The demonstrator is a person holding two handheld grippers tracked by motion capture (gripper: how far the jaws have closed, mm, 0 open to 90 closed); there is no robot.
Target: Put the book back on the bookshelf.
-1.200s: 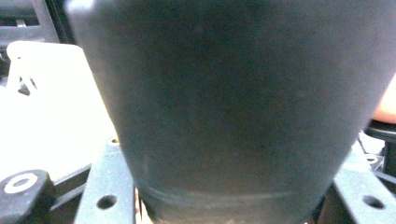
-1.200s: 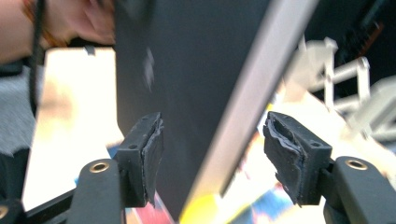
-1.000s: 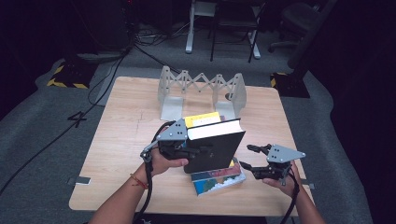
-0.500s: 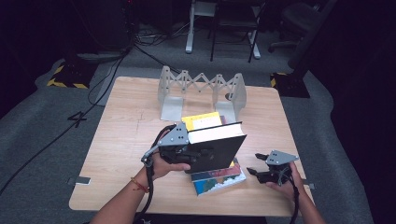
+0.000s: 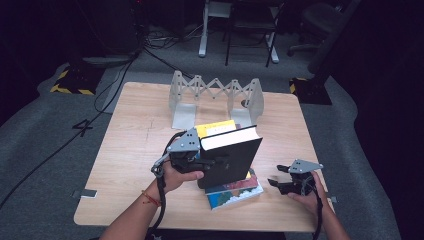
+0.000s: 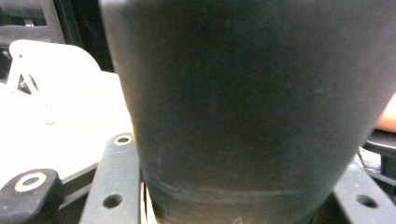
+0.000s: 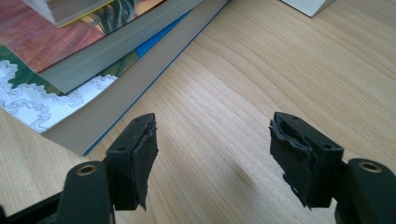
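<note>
L gripper (image 5: 212, 162): jaws pinching the black book (image 5: 230, 157), gripped at its left edge; book lifted off the table, tilted, page edge up. In left gripper view the black book (image 6: 252, 102) sits close betw. the jaw bases, blocking most of the frame; pale tabletop at left. L hand (image 5: 177, 175) wraps the grip, centre of high view, forearm entering from bottom edge.

R gripper (image 7: 212, 158): jaws spread wide, nothing betw. them, pads (image 7: 144, 149) worn and ragged; bare wood below. In high view R gripper (image 5: 280, 181) is lower right, near the table's front edge, R hand (image 5: 307, 195) behind it; apart from the stack, just right of it.

Stack (image 5: 232, 192): books lying flat, lower centre of high view, below/behind the black book; top cover multicolour, blue edge. In right gripper view stack (image 7: 70, 60) fills upper left: red-brown cover on top, white-and-green patterned cover under, blue-edged book at bottom; corner nearest the left-hand jaw, not touching.

Yellow book (image 5: 215, 127): just behind the black book's top edge, partly hidden; can't tell what it rests on.

Rack (image 5: 215, 95): pale accordion-type stand w/ end plates, upper centre of table, well apart from both grippers.

Table (image 5: 135, 150): light wood, on grey carpet. Chair legs, cables in dark upper bkgd.
</note>
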